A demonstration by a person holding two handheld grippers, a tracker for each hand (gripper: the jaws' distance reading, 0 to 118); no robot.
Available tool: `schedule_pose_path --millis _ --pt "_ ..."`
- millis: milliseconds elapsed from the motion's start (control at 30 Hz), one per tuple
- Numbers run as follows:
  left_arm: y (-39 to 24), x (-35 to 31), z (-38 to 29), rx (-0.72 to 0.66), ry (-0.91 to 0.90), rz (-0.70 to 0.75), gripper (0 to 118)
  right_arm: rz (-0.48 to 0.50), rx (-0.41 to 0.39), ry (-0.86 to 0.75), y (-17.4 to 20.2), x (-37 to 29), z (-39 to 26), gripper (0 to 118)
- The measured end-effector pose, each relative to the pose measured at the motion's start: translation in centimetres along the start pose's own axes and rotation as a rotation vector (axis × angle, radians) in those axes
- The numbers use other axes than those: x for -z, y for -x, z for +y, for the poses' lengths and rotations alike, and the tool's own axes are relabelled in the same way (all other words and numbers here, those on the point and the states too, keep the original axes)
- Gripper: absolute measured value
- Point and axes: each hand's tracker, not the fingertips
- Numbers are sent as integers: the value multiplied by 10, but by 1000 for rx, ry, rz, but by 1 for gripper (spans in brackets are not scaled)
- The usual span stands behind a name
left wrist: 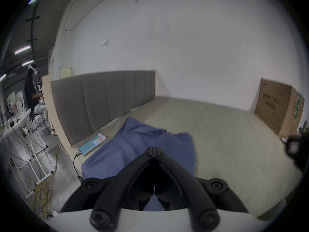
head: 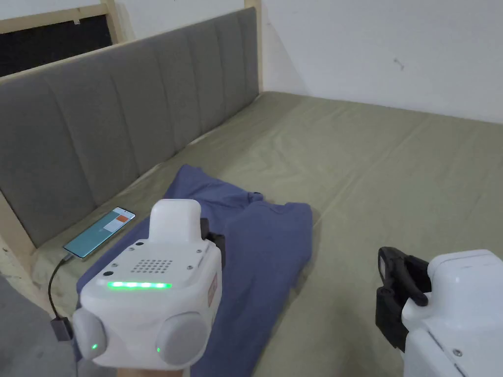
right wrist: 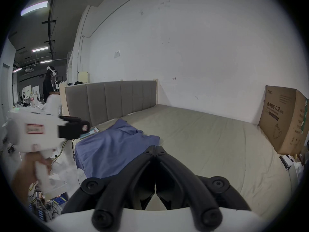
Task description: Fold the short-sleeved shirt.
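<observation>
A blue short-sleeved shirt (head: 260, 255) lies on the olive bed sheet (head: 383, 186) near the bed's left edge, as a long strip with a bunched fold at its far end. My left gripper (left wrist: 153, 149) hovers above the shirt's (left wrist: 133, 145) near half, jaws shut with nothing between them. In the head view its white body (head: 152, 284) hides most of the jaws. My right gripper (right wrist: 155, 147) is held over bare sheet to the right of the shirt (right wrist: 113, 145), jaws also closed and empty. The head view shows the right gripper (head: 393, 275) at the lower right.
A phone (head: 100, 231) with a cable lies beside the shirt, against the grey headboard (head: 123, 108). A cardboard box (right wrist: 284, 118) stands at the bed's far right by the wall. Another person (left wrist: 31, 91) stands beyond the headboard. Cables lie on the floor at the left.
</observation>
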Motion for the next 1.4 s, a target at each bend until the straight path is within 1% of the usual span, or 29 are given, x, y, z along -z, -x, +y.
schedule_pose_path --millis 67,167,200,233,333,367,400,433,467,500,533,567,633,767,867,900,967,1000,1067,1100,1133,1233,1300,1333,1400 --pt "1 41 -6 43 124 -24 0 3 6 28 -1 4 -4 0" --pt "8 104 -16 -29 276 -92 0 -7 9 60 -4 11 -11 0" --pt "11 123 -20 -76 313 -98 0 -7 13 73 -5 14 -13 0" --pt "13 138 -24 -88 348 -90 0 -8 17 84 -6 16 -14 0" --pt "17 174 -35 -132 420 -83 0 -10 30 113 -10 21 -20 0" --pt "15 177 -38 -122 475 -72 0 -11 33 123 -12 23 -22 0" --pt "12 183 -41 -109 500 -93 0 -14 37 133 -13 26 -24 0" --pt "10 186 -42 -95 510 -117 6 -15 43 141 -15 29 -25 0" --pt "9 188 -43 -101 506 -134 29 -14 51 153 -16 31 -27 0" --pt "6 188 -44 -103 515 -142 77 -12 62 162 -17 33 -29 0" --pt "4 190 -46 -106 521 -149 106 -8 70 168 -18 34 -30 0" --pt "1 192 -46 -112 518 -149 117 -4 77 175 -19 36 -32 0" --pt "-1 199 -46 -118 505 -151 117 1 79 190 -20 37 -36 0" --pt "-9 222 -46 -97 532 -92 117 2 63 223 -21 41 -44 0" --pt "-19 243 -56 -34 625 -61 117 8 81 240 -25 41 -48 0" --pt "-22 244 -59 -18 612 -43 117 9 84 248 -26 41 -49 0" --pt "-26 241 -55 -29 602 -31 115 3 82 261 -28 42 -51 0" --pt "-24 239 -53 -58 591 -13 105 -1 83 268 -30 43 -52 0" --pt "-15 234 -52 -124 555 29 79 -5 94 279 -33 44 -54 0" --pt "-12 232 -50 -126 538 41 66 -6 107 283 -35 43 -55 0" --pt "-11 232 -48 -114 549 27 56 -5 120 285 -37 43 -56 0" --pt "-6 233 -44 -78 552 37 43 0 165 295 -42 40 -58 0" --pt "5 235 -44 -90 561 130 0 -5 173 297 -45 37 -59 0" --pt "9 237 -46 -207 572 48 0 -13 175 299 -46 36 -59 0" --pt "15 234 -38 -259 589 44 0 -27 180 300 -53 32 -59 0"
